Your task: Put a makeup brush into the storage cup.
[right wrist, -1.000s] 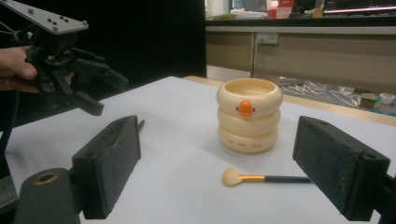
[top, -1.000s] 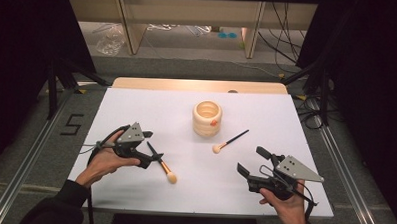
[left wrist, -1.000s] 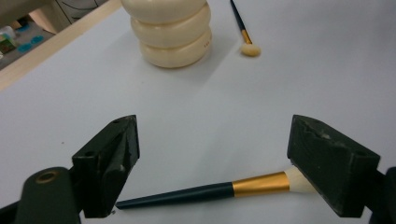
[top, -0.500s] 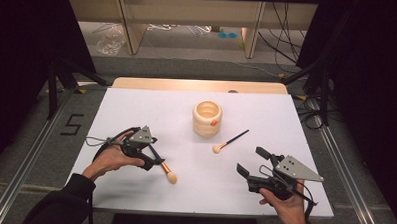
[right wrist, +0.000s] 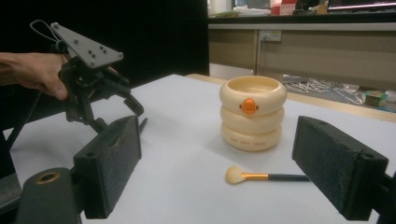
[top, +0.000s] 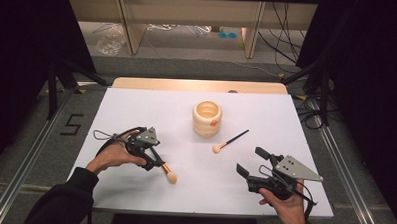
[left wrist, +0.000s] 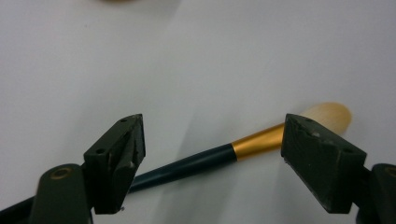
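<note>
the left tool (left wrist: 212, 154), jaws spread, straddles a makeup brush (left wrist: 201, 161) lying flat on the counter (top: 136, 110) in front of the ringed cup (top: 207, 118); it looks light, thin and apt to roll, best pinched on its stiff dark handle.

Your left gripper (top: 152, 155): black frame, grey three-cornered plate on top with small dark screw holes, thin black cable looping behind. Jaw blocks black, scuffed at edges, tiny holes in top faces; round brass-coloured fitting on arm below one block. Your right gripper (top: 251, 162): same black build, same grey plate, cable trailing back; jaw pads black, rough, foam-like. Your left arm: dark long sleeve (top: 63, 203) to wrist. Your right wrist bare.
</note>
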A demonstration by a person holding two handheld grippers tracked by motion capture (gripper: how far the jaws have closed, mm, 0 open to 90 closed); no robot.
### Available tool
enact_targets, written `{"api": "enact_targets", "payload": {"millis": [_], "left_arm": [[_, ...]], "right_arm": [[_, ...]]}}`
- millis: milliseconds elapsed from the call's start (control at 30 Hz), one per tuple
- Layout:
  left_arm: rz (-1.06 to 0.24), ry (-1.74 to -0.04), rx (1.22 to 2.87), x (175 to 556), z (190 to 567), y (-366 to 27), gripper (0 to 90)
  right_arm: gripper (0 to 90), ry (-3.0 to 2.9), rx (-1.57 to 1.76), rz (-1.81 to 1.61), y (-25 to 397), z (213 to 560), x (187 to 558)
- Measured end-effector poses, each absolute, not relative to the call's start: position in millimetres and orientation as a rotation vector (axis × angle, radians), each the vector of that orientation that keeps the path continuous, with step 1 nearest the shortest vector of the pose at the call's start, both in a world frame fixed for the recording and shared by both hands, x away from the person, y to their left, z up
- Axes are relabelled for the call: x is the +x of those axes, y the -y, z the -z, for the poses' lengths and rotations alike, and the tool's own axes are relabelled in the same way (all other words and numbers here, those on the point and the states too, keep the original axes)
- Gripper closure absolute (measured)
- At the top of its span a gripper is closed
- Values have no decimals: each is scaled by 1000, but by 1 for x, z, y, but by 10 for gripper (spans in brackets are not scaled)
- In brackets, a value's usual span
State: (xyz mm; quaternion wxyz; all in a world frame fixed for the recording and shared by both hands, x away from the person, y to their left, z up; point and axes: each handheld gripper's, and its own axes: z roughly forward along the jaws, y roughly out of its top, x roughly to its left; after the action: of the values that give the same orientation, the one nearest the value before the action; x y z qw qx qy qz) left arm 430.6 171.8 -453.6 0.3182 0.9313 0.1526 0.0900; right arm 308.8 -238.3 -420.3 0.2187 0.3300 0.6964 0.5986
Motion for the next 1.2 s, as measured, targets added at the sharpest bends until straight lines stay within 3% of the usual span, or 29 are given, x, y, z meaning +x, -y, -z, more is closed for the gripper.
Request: {"api": "enact_targets", "payload": {"millis": [1200], "left_arm": [[-113,-405,2530,441,474,-165,337]], "right_arm": [[175,-1934,913,-1662,238,421,309]]}}
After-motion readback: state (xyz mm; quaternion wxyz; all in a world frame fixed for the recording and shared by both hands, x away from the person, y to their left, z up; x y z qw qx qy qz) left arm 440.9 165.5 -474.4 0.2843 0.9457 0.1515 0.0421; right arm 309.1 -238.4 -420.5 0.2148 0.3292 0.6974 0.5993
